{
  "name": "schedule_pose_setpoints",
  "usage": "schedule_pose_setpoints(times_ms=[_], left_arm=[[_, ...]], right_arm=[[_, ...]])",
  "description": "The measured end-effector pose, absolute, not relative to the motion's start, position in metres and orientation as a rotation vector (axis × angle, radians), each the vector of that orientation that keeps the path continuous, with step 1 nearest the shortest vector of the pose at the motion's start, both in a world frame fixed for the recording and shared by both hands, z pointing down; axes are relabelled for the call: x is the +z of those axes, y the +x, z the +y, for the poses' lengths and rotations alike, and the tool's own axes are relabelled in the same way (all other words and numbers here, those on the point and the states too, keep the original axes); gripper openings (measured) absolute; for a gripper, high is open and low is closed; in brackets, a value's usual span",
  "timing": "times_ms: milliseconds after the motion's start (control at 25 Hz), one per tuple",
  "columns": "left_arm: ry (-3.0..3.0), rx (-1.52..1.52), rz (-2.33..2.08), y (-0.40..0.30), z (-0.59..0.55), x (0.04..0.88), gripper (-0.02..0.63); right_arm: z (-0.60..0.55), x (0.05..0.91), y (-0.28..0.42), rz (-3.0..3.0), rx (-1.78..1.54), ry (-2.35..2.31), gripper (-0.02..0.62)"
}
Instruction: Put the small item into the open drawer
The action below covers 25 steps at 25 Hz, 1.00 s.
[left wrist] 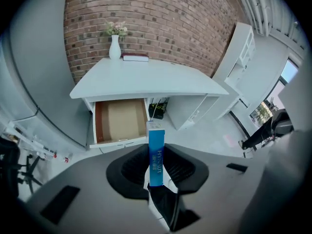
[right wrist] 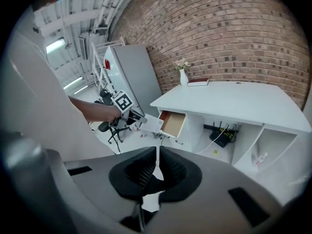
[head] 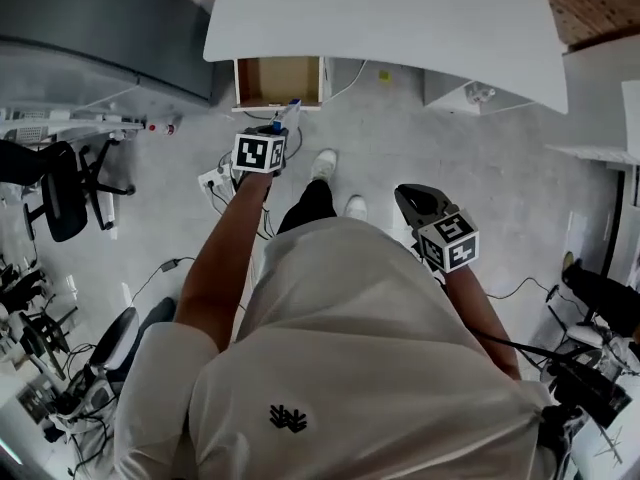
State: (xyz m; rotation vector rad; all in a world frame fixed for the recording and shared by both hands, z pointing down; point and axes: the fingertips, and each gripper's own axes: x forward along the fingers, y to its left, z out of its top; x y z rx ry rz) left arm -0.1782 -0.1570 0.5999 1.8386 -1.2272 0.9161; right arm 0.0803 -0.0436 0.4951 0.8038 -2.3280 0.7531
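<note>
Transport step: left gripper (left wrist: 156, 170) pinching small blue box (left wrist: 156, 147), open drawer (left wrist: 120, 121) ahead, slightly left; next move likely calls for advancing over it, then release.

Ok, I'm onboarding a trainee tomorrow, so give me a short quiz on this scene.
1. True or false: the blue box is already inside the drawer.
2. What clamps the blue box? A. the left gripper B. the right gripper C. neither
3. Fill in: on the white desk, beside the vase, lies a ____.
Key: 1 false, it is still outside the open drawer; 2 A; 3 book.
</note>
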Motion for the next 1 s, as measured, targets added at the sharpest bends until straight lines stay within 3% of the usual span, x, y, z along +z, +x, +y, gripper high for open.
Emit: schedule_pose_setpoints(times_ms=[480,1000], left_arm=[[1.79,1.12,-1.145,-0.186,-0.297,0.699,0.098],[1.737,1.24,-1.018,-0.167,-0.366,0.795,0.1]], right_arm=[[-0.112,0.509,0.099,-2.148,0.933,1.091,0.044],[-0.142,0.533,0.109,-1.986,1.059,1.209,0.044]])
